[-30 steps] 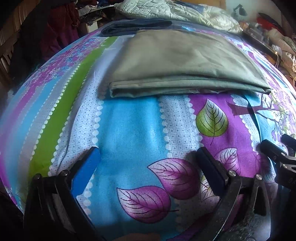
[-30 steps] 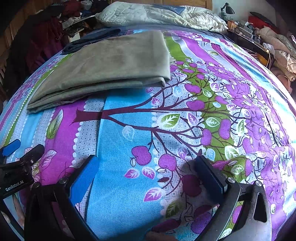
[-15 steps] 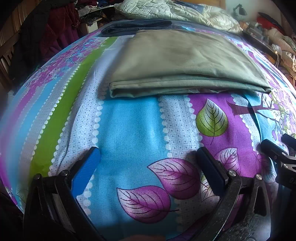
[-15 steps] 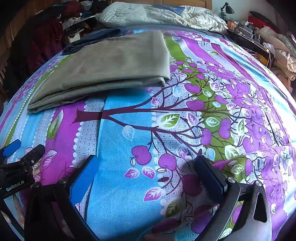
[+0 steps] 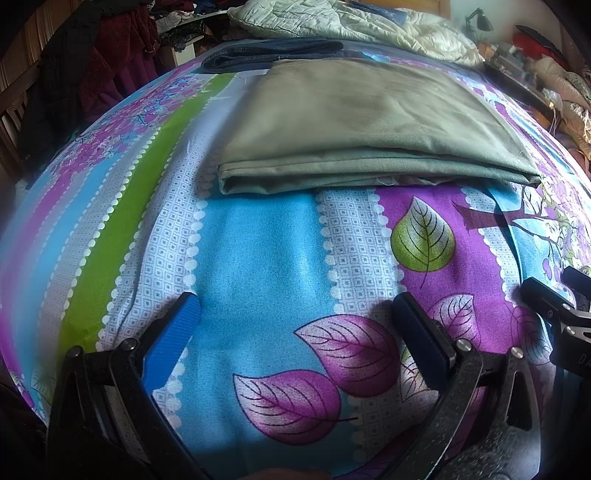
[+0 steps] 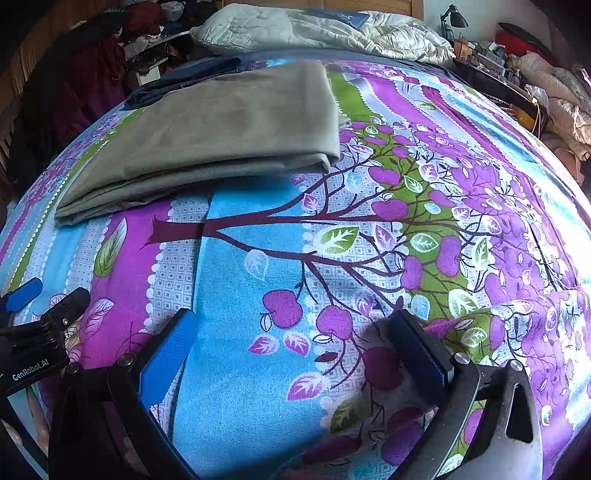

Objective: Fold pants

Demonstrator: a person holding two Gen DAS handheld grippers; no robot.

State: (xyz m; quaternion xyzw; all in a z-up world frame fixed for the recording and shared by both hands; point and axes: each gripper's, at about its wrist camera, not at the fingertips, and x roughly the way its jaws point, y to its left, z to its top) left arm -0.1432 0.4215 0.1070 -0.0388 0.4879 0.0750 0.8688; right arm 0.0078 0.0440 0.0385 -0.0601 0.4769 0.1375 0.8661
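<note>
Olive-green pants (image 5: 365, 122) lie folded into a flat rectangle on the patterned bedsheet (image 5: 258, 258), their thick folded edge facing me. From the right wrist the same pants (image 6: 218, 136) sit at upper left. My left gripper (image 5: 295, 317) hovers open over the sheet, well short of the pants, with nothing between its blue pads. My right gripper (image 6: 291, 328) is open too, empty, over the tree print to the right of the pants. Each gripper shows at the edge of the other's view.
Dark blue jeans (image 5: 269, 55) lie just behind the green pants. A crumpled white quilt (image 5: 351, 22) fills the bed's far end. Dark clothes (image 5: 92, 74) hang at the left, and cluttered shelves with a lamp (image 6: 454, 18) stand at the right.
</note>
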